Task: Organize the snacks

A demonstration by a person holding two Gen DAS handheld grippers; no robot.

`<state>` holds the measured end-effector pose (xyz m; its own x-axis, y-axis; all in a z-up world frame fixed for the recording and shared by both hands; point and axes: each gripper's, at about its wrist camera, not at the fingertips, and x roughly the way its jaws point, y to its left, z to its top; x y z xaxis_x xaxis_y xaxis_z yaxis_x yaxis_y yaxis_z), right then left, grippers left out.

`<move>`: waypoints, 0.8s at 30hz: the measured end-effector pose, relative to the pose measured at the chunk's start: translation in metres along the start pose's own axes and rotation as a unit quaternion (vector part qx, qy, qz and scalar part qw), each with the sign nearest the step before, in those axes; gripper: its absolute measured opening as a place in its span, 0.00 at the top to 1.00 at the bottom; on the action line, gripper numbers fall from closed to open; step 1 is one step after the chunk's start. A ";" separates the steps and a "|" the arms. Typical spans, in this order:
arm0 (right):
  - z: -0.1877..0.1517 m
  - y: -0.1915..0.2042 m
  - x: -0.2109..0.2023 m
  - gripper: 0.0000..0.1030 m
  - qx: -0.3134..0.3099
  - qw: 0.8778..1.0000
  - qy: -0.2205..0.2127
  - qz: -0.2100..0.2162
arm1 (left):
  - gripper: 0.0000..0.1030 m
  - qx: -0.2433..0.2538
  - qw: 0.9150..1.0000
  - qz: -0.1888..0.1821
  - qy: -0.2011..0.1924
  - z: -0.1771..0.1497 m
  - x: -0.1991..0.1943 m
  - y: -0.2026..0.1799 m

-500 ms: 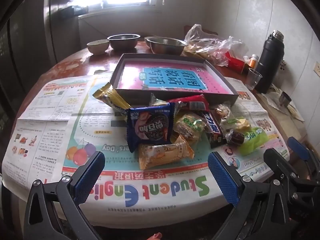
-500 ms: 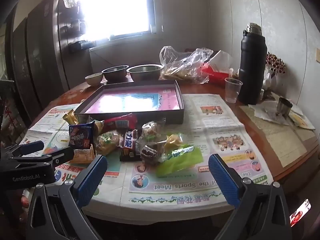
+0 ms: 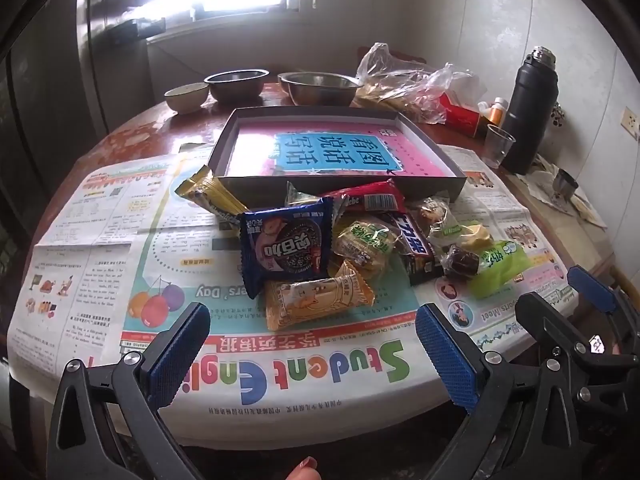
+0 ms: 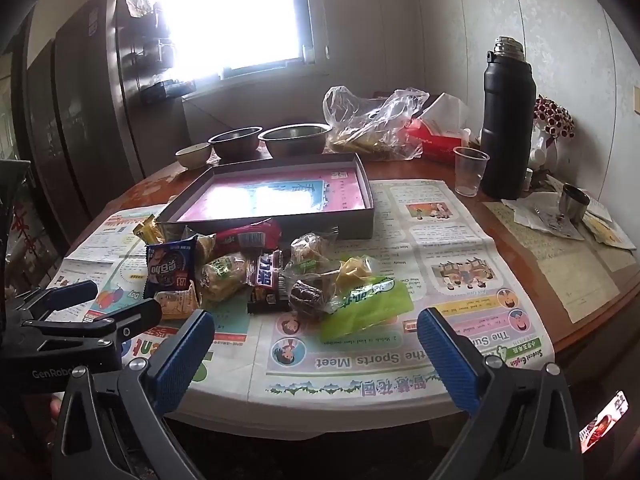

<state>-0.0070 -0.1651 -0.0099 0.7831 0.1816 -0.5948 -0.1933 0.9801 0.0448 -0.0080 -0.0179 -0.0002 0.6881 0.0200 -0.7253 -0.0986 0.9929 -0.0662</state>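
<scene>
A heap of wrapped snacks lies on newspaper in front of a shallow grey box with a pink and blue floor. In the heap I see a blue cookie pack, an orange wafer pack, a dark chocolate bar and a green pack. My left gripper hangs open over the table's near edge, short of the orange pack. The right gripper stands open too, near the green pack, with nothing between its fingers.
Behind the box stand two steel bowls, a small ceramic bowl, a plastic bag, a red tissue box, a clear cup and a tall black flask. The left gripper's arm crosses the right view's left side.
Both grippers have edged slightly closer to the snack heap; nothing on the table has moved and both stay open.
</scene>
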 end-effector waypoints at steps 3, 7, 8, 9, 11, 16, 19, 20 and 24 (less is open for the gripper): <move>0.002 -0.004 -0.003 0.01 0.001 1.000 0.005 0.004 | 0.00 0.002 1.000 0.000 0.000 0.000 0.000 -0.001; 0.001 -0.003 -0.004 0.01 0.002 1.000 0.007 0.004 | 0.00 0.003 1.000 -0.001 0.000 0.000 -0.001 -0.001; 0.002 -0.004 -0.004 0.01 0.002 1.000 0.008 0.005 | 0.00 0.003 1.000 -0.001 0.000 0.000 -0.001 -0.001; 0.002 -0.004 -0.004 0.01 0.003 1.000 0.008 0.005 | 0.00 0.003 1.000 -0.001 0.000 0.000 -0.001 -0.001; 0.002 -0.005 -0.004 0.01 0.003 1.000 0.009 0.006 | 0.00 0.004 1.000 -0.002 -0.001 -0.001 -0.001 -0.001; 0.002 -0.005 -0.006 0.01 0.003 1.000 0.010 0.004 | 0.00 0.006 1.000 -0.002 0.000 -0.001 -0.001 -0.003; 0.002 -0.005 -0.006 0.01 0.003 1.000 0.011 0.004 | 0.00 0.006 1.000 -0.002 0.001 -0.002 -0.001 -0.003; 0.002 -0.005 -0.006 0.01 0.003 1.000 0.011 0.004 | 0.00 0.006 1.000 -0.002 0.001 -0.002 -0.001 -0.003; 0.001 -0.005 -0.006 0.01 0.004 1.000 0.011 0.005 | 0.00 0.007 1.000 -0.002 0.001 -0.002 -0.001 -0.004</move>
<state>-0.0098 -0.1706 -0.0059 0.7673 0.1900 -0.6125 -0.1970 0.9788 0.0568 -0.0097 -0.0217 -0.0008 0.6871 0.0164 -0.7264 -0.0857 0.9946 -0.0586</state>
